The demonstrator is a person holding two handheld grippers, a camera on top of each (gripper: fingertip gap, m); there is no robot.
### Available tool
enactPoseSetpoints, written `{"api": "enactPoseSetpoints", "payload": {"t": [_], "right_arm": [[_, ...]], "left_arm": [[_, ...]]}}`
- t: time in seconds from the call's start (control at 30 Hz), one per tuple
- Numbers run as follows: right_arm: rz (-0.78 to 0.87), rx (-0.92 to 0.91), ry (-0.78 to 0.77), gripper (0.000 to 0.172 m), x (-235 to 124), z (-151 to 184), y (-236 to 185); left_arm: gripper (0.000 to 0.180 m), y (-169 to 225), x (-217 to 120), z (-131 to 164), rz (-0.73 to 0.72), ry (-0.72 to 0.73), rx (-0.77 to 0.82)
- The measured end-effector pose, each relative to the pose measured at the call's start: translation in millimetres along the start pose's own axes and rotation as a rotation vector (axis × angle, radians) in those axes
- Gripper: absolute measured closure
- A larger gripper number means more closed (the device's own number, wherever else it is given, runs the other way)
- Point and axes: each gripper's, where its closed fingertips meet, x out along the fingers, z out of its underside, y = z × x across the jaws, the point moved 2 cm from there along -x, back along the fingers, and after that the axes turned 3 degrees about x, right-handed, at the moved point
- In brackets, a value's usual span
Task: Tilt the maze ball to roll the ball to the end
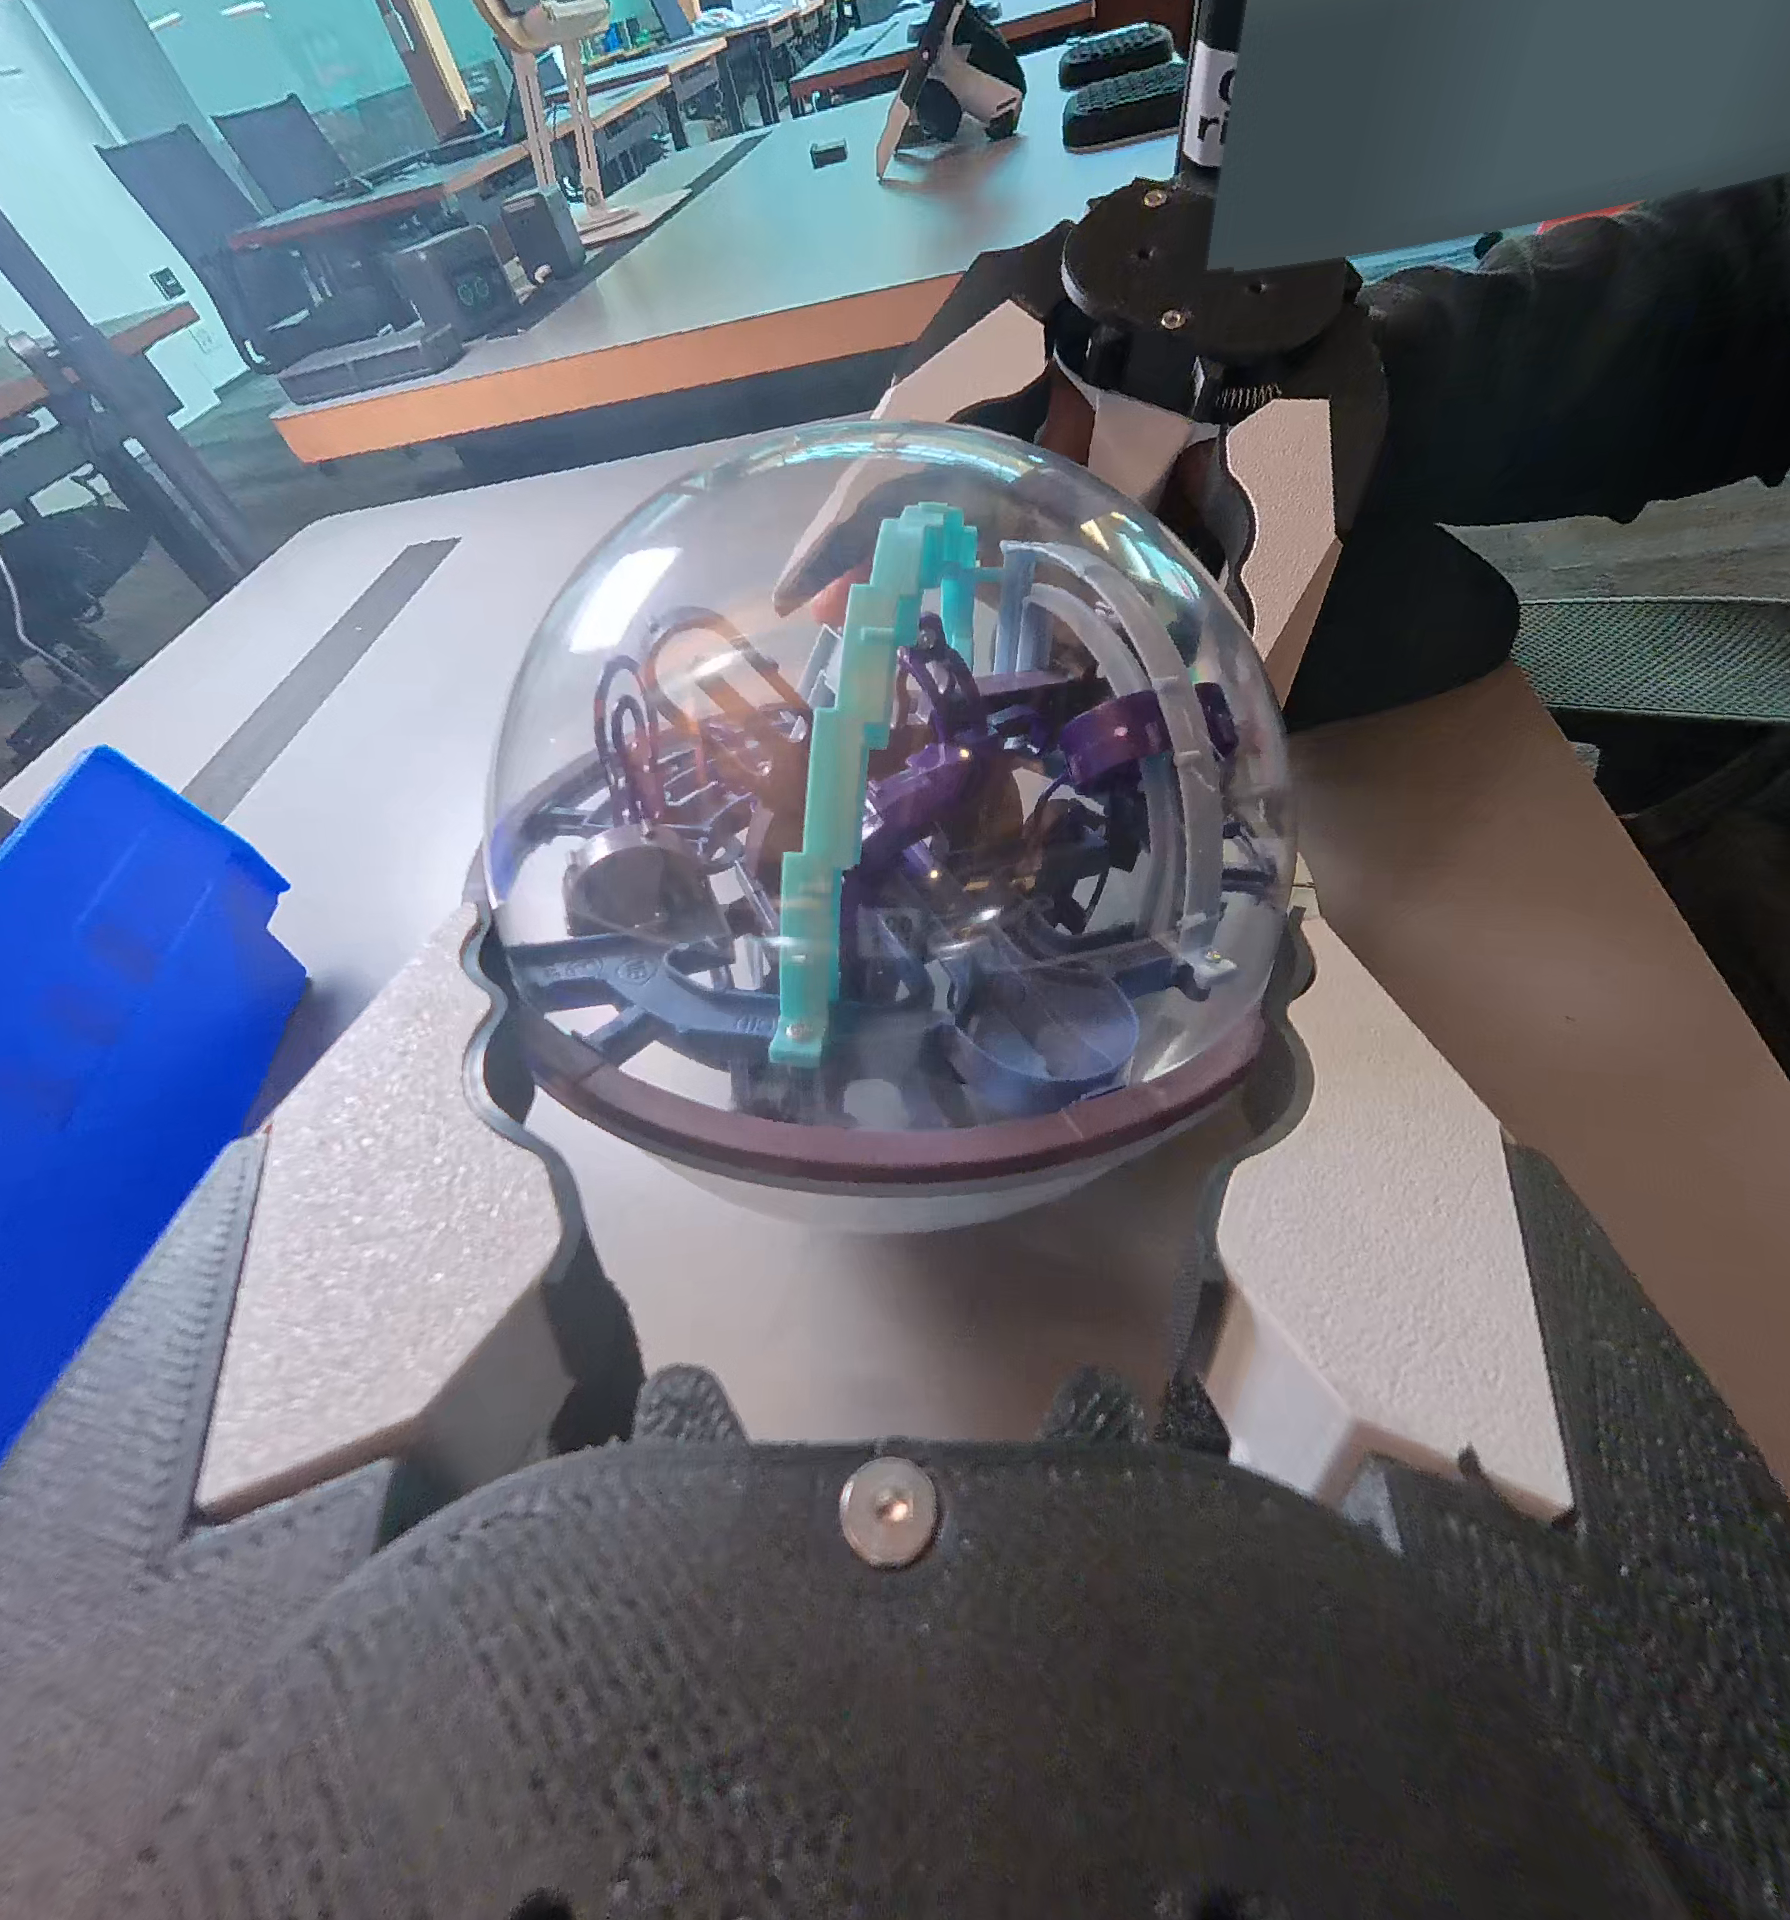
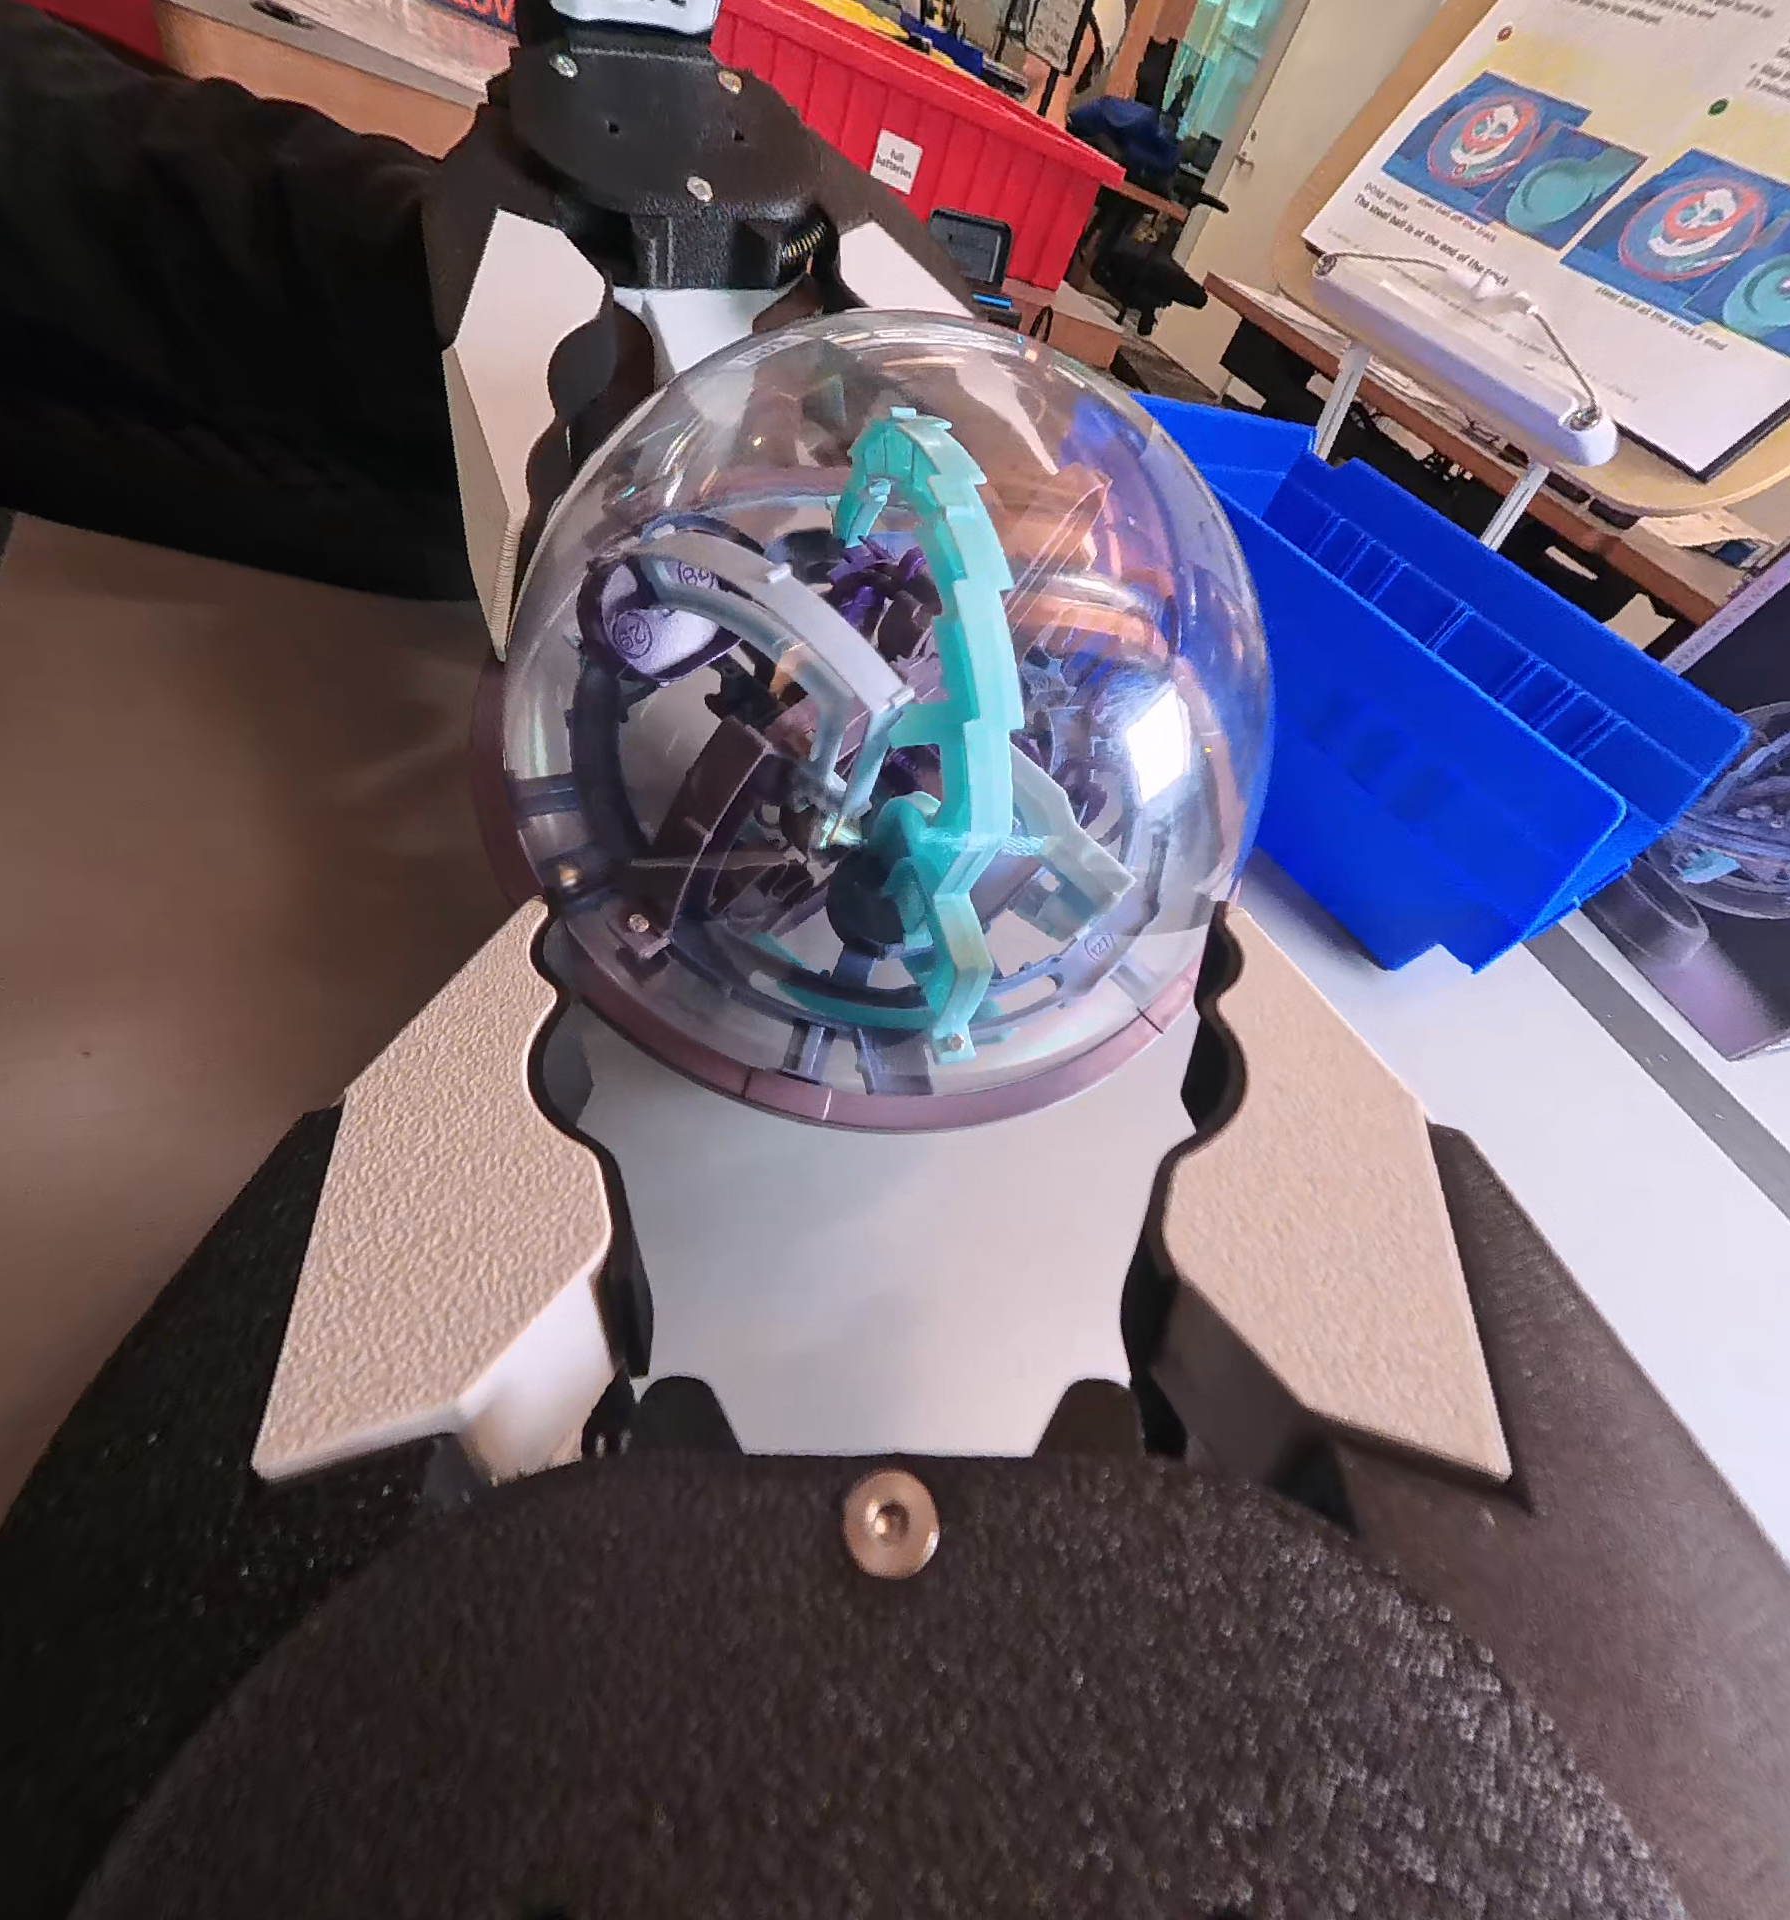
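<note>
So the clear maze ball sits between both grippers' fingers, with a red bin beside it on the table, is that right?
Not quite: the bin beside the maze ball is blue, as the right wrist view shows; the rest stands.

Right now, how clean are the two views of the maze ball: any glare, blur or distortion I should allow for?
Left wrist view: window glare streaks the dome of the maze ball, the blue bin at the frame edge is smeared, and the table lines bow from the wide lens. Right wrist view: a bright patch on the dome, tracks inside mostly sharp, the bin soft.
</note>
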Motion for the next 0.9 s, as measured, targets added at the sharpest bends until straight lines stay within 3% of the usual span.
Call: {"api": "enactPoseSetpoints", "payload": {"t": [0.9], "right_arm": [[0.009,-0.009,0.037,0.055,2.2,-5.2,-3.9]], "left_arm": [[0.041,2.5,-4.3,3.7,0.000,0.030,0.020]]}}
